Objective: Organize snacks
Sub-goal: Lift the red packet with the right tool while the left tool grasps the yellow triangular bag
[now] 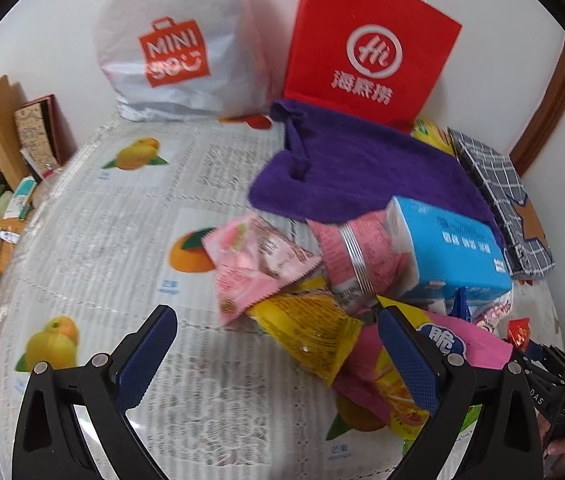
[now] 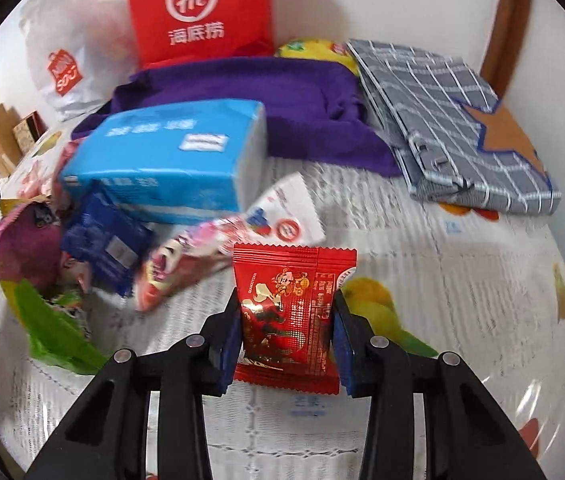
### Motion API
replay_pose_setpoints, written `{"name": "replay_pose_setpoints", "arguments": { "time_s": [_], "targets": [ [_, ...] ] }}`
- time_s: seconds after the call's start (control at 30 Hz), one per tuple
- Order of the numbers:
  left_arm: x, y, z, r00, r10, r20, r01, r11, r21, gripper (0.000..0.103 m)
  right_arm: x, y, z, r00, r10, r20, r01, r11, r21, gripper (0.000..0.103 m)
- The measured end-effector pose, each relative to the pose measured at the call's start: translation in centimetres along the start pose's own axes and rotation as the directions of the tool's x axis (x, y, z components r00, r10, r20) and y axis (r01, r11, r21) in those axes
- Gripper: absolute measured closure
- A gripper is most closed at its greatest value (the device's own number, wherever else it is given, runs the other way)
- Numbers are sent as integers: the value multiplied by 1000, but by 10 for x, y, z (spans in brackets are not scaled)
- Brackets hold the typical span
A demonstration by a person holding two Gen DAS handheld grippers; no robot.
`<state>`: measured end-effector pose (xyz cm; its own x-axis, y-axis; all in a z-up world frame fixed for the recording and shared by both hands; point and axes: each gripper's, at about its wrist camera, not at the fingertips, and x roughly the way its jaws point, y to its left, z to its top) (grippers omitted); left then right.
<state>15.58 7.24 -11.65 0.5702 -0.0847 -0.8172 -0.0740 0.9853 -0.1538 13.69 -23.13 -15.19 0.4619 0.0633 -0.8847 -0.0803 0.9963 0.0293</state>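
Observation:
A heap of snack packets lies on the fruit-print tablecloth (image 1: 122, 240). My left gripper (image 1: 278, 340) is open and empty, just left of a yellow net-pattern packet (image 1: 310, 332) and a pink packet (image 1: 258, 264). A pink wrapped packet (image 1: 358, 252) and a blue tissue pack (image 1: 454, 252) lie behind them. My right gripper (image 2: 286, 316) is shut on a small red candy packet (image 2: 288, 316), held upright above the cloth. The red packet also shows at the right edge of the left wrist view (image 1: 520, 332). The blue tissue pack (image 2: 162, 160) lies left of it.
A red paper bag (image 1: 366, 44) and a white Miniso bag (image 1: 178, 40) stand against the back wall. A purple cloth (image 1: 362, 168) and a grey checked folded bag (image 2: 454, 120) lie behind the heap. A green packet (image 2: 54, 332) and a blue packet (image 2: 106, 244) lie at the left.

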Motion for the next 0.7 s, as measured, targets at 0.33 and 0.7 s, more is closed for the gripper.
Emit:
{"name": "replay_pose_setpoints", "arguments": {
  "time_s": [0.33,0.7],
  "targets": [
    [32,-1,-7,997,6,-80,-5,1000,2,29,3,-2,-9,999,-3,46,3,1000,0,59],
    [33,-13,-13,994,-13,-111,17,999,32,67,-4,-14,-17,998,-10,61,8,999,35,55]
  ]
}}
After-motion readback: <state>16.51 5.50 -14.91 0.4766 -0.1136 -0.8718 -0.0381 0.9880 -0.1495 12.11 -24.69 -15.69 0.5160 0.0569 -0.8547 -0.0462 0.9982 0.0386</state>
